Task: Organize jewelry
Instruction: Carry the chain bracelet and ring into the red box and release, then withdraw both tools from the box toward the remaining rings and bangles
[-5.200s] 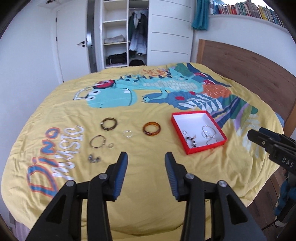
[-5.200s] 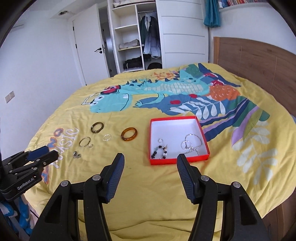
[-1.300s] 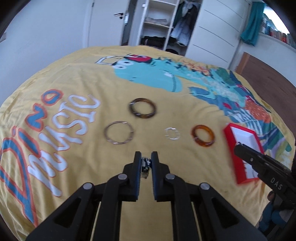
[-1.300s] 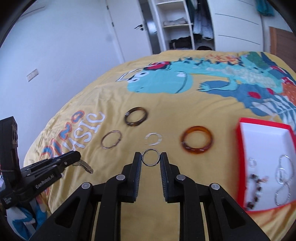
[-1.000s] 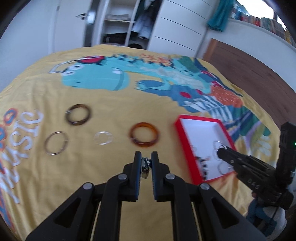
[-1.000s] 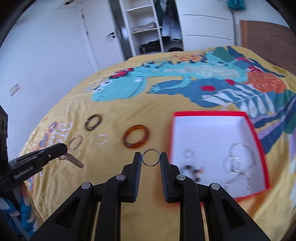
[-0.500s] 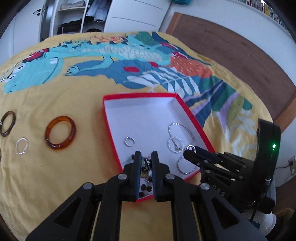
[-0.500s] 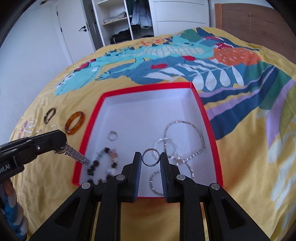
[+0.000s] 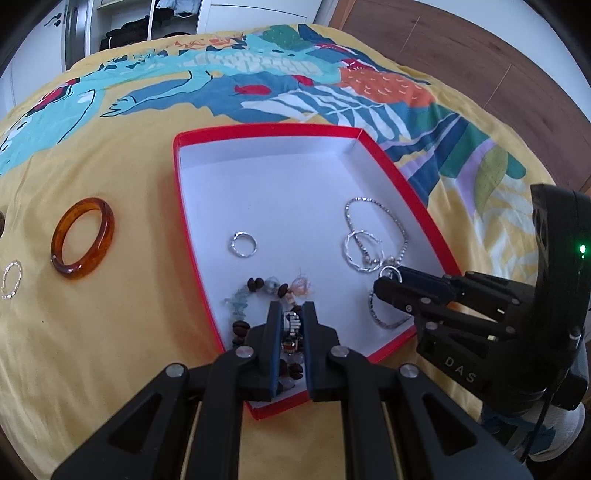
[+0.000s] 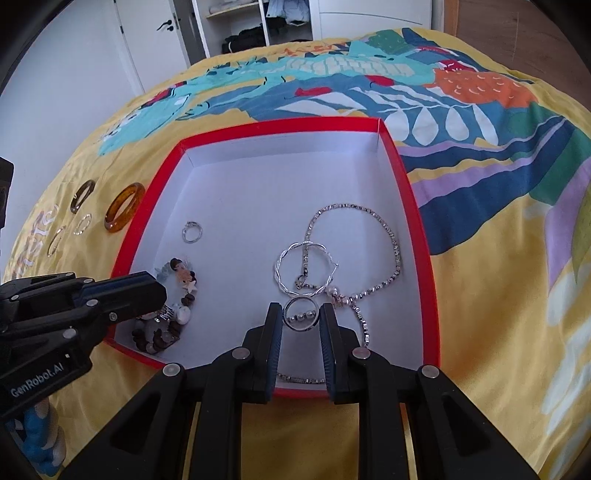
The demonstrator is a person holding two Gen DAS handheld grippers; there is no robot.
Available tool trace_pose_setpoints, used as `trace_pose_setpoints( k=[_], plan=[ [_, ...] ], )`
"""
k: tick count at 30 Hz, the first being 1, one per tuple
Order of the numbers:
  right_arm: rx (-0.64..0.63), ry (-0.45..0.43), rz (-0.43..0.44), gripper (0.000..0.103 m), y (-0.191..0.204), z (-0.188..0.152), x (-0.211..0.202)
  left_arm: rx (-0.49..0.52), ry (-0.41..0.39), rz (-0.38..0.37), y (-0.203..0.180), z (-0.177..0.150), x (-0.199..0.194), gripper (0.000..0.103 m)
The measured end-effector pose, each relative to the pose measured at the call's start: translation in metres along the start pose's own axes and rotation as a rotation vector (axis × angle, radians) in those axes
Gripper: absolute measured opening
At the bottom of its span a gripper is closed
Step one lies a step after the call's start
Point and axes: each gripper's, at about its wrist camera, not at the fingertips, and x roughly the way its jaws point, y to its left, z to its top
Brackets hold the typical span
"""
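A red box with a white inside lies on the yellow bedspread; it also shows in the right wrist view. My left gripper is shut on a small silver charm, low over the bead bracelet at the box's near corner. My right gripper is shut on a silver ring, just above the silver chain and twisted hoop in the box. A small ring lies in the box too.
Left of the box on the bedspread lie an amber bangle, a thin clear ring, a dark bangle and a thin silver hoop. A wooden headboard stands at the right, wardrobe shelves behind.
Both grippers picked a piece off the bedspread, swung right and came down over the red box. In the last half second both moved lower and closer to the box floor.
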Motion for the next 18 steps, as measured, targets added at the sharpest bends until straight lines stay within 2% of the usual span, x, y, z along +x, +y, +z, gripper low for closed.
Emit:
trace_pose_setpoints(
  k=[3,7,9,11,15,18],
  plan=[
    [-0.009,0.011,-0.005,0.02,0.0,-0.001,0.002,-0.007,0.019,0.016,0.004,-0.001,0.005,0.012],
    [-0.006,0.014,-0.01,0.021,0.0,-0.001,-0.002,-0.018,0.03,-0.004,0.008,0.0,0.005,0.013],
    [0.004,0.013,-0.006,0.022,0.0,-0.001,-0.006,-0.02,0.035,-0.019,0.008,0.003,0.002,0.021],
    [0.01,0.009,-0.01,0.032,0.0,0.0,-0.011,-0.025,0.031,-0.032,0.008,0.008,-0.004,0.028],
    [0.026,-0.012,-0.018,0.035,0.0,-0.002,-0.031,-0.027,0.0,-0.053,0.007,0.023,-0.029,0.031],
    [0.032,-0.036,-0.023,0.036,0.002,-0.002,-0.053,-0.041,-0.043,-0.062,0.008,0.037,-0.061,0.031]
  ],
)
